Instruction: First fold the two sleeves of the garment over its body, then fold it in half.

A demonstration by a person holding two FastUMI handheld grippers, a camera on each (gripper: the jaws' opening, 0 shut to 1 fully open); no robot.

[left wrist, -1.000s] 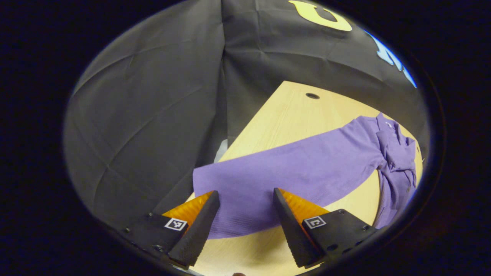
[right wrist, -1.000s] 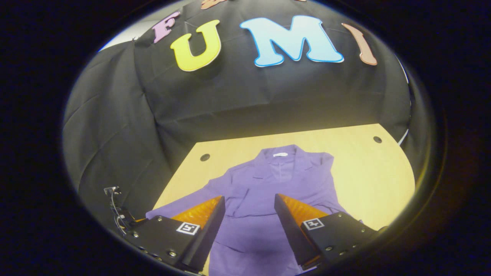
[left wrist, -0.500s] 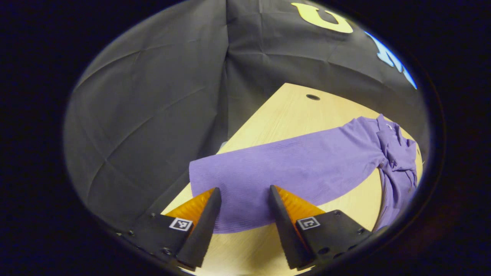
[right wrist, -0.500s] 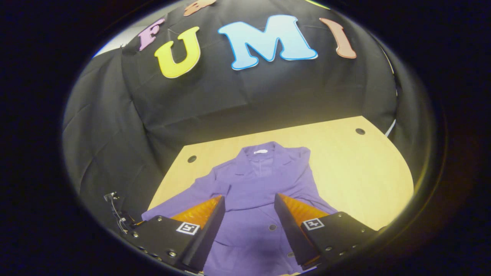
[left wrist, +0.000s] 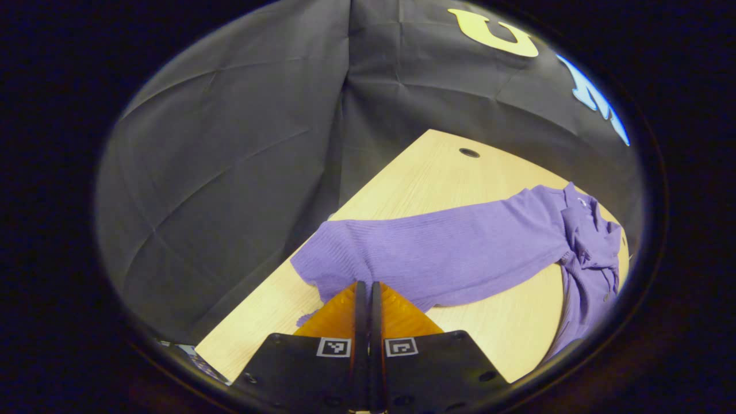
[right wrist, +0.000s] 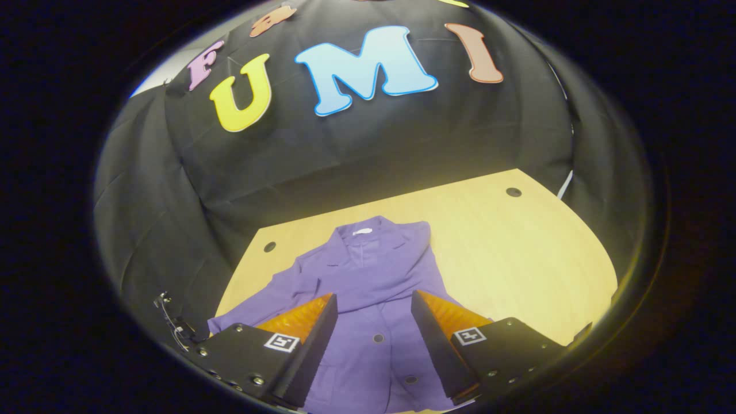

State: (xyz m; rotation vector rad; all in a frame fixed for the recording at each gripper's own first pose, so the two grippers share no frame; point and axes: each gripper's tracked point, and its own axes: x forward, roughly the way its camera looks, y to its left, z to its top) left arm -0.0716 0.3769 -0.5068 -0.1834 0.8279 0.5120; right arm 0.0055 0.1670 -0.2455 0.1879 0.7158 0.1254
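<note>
In the left gripper view, the left gripper (left wrist: pixel 363 287) is clenched on the cuff of the purple sleeve (left wrist: pixel 437 253), which stretches across the wooden surface (left wrist: pixel 414 178). Lift it low and carry it inward, keeping it flat.

In the right gripper view, the right gripper (right wrist: pixel 368 319) hovers released above the garment (right wrist: pixel 368 276), whose other sleeve seems folded across.

Both views low over shared garment (left wrist: pixel 460 253) (right wrist: pixel 368 276).

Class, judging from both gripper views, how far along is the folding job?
Done: one sleeve already lies across the body. In hand: the left gripper has its jaws closed on the other sleeve. The right gripper hovers open. Left: fold that sleeve over, then halve the garment.
</note>
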